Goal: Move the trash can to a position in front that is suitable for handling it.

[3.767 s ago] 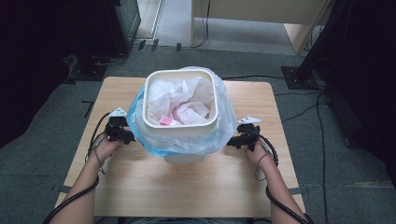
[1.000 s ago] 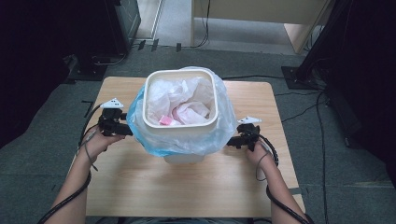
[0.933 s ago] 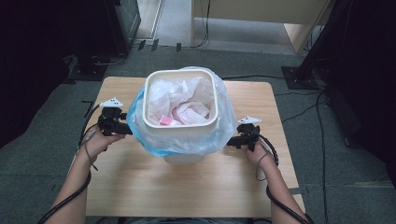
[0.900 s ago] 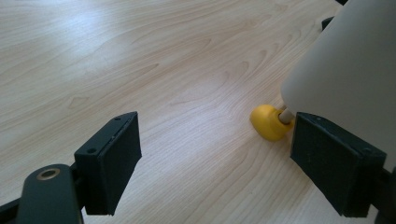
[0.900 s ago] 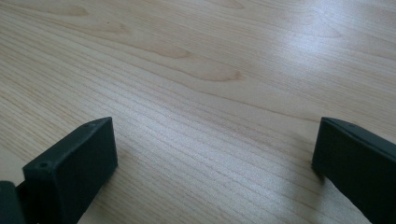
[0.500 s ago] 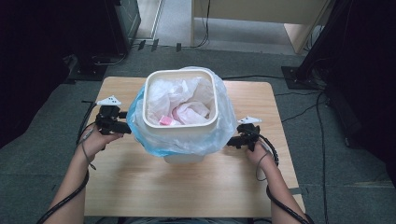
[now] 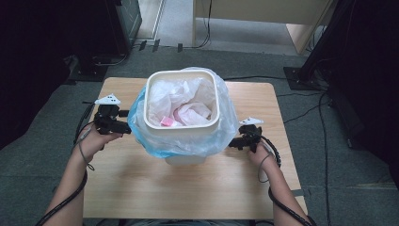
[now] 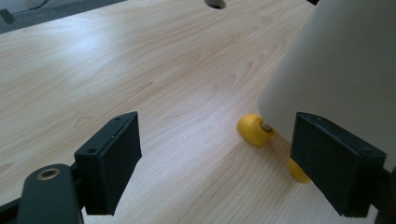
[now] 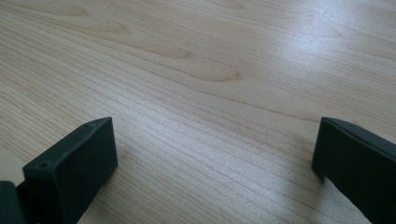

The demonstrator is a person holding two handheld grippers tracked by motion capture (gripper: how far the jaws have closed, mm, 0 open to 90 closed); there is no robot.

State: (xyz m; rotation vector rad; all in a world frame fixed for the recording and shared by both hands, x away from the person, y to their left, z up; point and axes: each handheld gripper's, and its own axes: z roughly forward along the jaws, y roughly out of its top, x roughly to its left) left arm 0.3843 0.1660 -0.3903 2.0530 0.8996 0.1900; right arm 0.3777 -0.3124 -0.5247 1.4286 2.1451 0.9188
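A white bin (image 7: 182,129) stands in the middle of the wooden table (image 7: 141,188). A pale blue bag (image 7: 226,127) lines it and hangs over the rim. Crumpled white plastic (image 7: 174,96) and a small pink item (image 7: 165,121) lie inside. My left gripper (image 7: 125,120) is open, just left of the bag, jaws pointing at it. In the left gripper view the left gripper (image 8: 219,156) faces the bin wall (image 8: 345,65) and its yellow wheels (image 8: 253,130). My right gripper (image 7: 233,141) is open at the bag's right edge; the right gripper (image 9: 210,158) sits low over bare wood.
Cables (image 7: 273,155) trail from both grippers along the forearms. A round hole (image 8: 215,3) is cut in the table's far part. Beyond the table are grey floor, a dark cabinet (image 7: 122,19), floor cables and a wooden desk (image 7: 263,14).
My left gripper has moved farther from the person and slightly left along the bag's side. The right gripper and the bin have stayed put.
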